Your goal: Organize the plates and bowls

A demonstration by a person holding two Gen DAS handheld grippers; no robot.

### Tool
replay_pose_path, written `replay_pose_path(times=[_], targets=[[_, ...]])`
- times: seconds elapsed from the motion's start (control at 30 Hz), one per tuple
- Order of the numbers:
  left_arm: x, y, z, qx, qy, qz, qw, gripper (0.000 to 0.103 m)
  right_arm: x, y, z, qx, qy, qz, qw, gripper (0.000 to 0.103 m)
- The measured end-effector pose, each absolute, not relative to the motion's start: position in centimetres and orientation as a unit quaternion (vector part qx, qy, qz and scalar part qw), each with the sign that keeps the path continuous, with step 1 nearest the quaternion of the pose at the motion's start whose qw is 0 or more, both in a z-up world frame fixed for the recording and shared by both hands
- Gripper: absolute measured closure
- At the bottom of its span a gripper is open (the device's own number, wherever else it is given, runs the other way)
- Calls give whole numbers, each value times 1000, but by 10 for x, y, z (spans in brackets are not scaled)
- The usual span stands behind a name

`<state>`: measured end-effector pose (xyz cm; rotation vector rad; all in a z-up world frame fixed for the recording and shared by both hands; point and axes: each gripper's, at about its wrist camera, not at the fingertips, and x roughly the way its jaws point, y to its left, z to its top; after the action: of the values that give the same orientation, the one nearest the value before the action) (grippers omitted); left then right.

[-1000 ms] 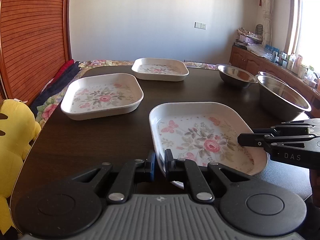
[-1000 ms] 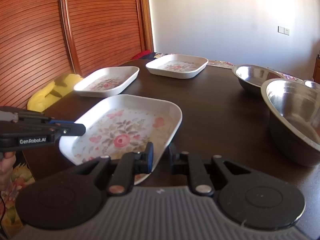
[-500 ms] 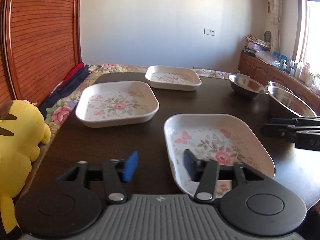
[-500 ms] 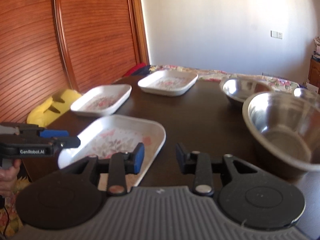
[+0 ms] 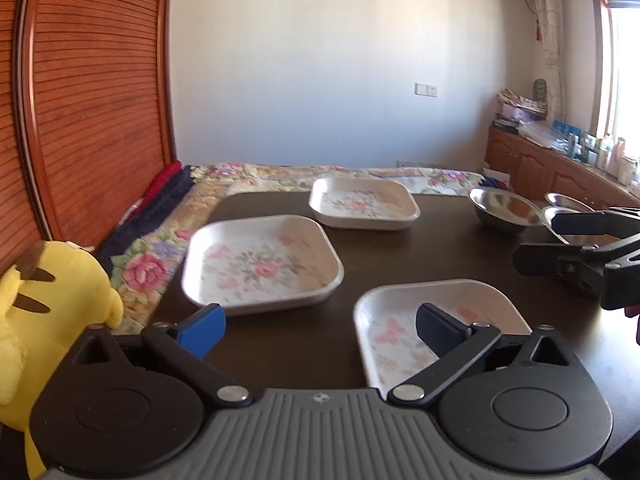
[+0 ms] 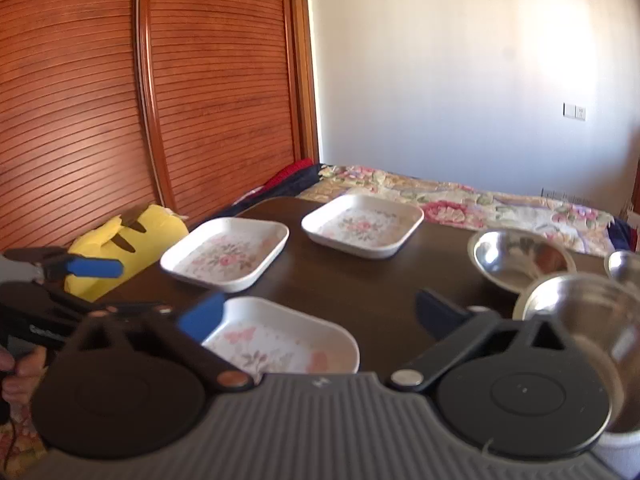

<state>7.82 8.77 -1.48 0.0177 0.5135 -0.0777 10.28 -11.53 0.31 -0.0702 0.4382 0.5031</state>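
Three white square plates with pink flowers lie on the dark table (image 5: 380, 256): a near plate (image 5: 472, 300) (image 6: 280, 344), a middle plate (image 5: 260, 264) (image 6: 228, 252) and a far plate (image 5: 364, 204) (image 6: 364, 224). At the right stand a large steel bowl (image 6: 588, 312), a medium bowl (image 5: 504, 208) (image 6: 520, 258) and a small bowl (image 5: 568, 200). My left gripper (image 5: 320, 328) hovers over the near plate's left edge, jaws opening, nothing gripped. My right gripper (image 6: 320, 316) hangs between the near plate and the large bowl, jaws opening, empty.
A yellow plush toy (image 5: 48, 300) sits off the table's left edge. Flowered bedding (image 5: 260, 172) lies behind the table, slatted wooden doors (image 6: 200, 100) stand at the left, and a cluttered sideboard (image 5: 560, 160) runs along the right wall. A hand (image 6: 20, 364) holds the left gripper.
Both grippers went from shut to wide open. Both rose and tipped upward, so the plates and bowls now sit lower in each view.
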Motion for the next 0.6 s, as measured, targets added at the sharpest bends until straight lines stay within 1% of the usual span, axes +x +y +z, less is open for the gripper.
replay_pose_path(times=[0.6], targets=[[116, 125, -14, 12, 254, -3, 967, 0, 138, -80, 7, -42, 236, 265, 934, 0]])
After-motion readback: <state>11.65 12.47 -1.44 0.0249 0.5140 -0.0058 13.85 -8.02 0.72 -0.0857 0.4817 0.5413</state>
